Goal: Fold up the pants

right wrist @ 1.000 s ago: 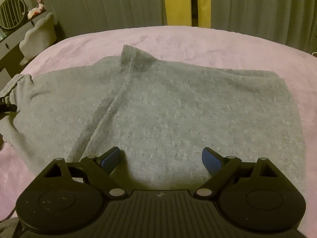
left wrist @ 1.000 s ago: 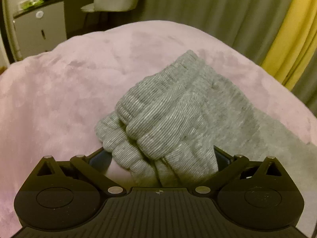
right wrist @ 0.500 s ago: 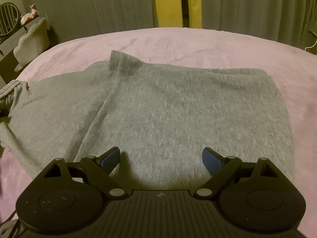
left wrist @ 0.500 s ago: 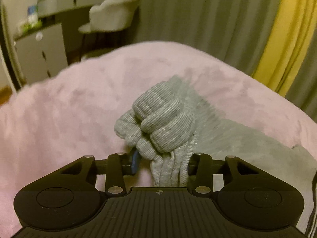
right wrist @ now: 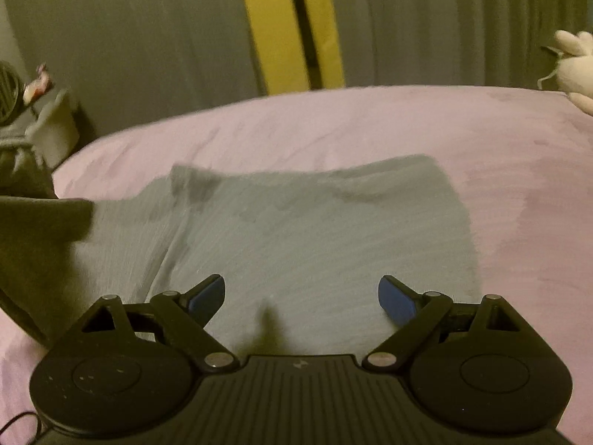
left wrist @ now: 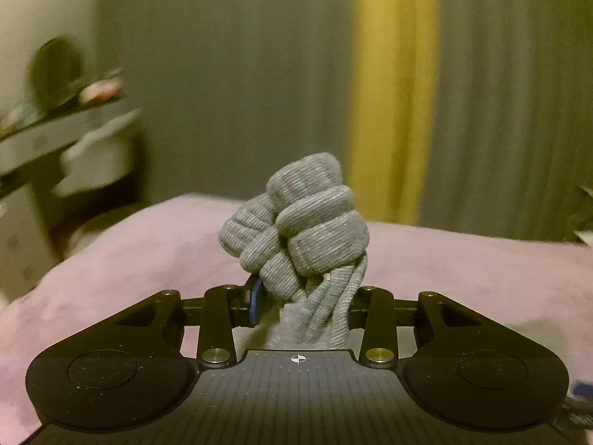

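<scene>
Left gripper [left wrist: 302, 306] is clamped on the ribbed waistband [left wrist: 296, 222] of the grey pants [right wrist: 296, 237], fabric bunched into a knot between the blue pads [left wrist: 256, 302] and held up above the pink bedspread [left wrist: 129, 259]. Left view is blurred.

Right gripper [right wrist: 302, 298] has its jaws wide apart, nothing between them, hovering low over the flat part of the pants. That part lies spread on the bedspread, with a seam ridge running diagonally at left and a squared-off edge at right. At the far left of the right view a dark lifted flap of grey cloth [right wrist: 33, 244] rises off the bed, likely the end the left gripper holds.

Judged step: carrying the waistband end over to fold onto the flat portion.

Risks:
- The grip is on a bunched wad, not a flat edge, so the layers could slide out unevenly and the fold land crooked or lumpy.
- The right gripper is not pinning anything; pulling the waistband across could drag the whole garment over the plush bedspread instead of folding it.
- One-point hold: the far corner of the waistband may droop and tuck under, making a twisted fold.
- A stuffed toy [right wrist: 572, 66] sits at the right edge, well apart, so it is unlikely to interfere.
</scene>
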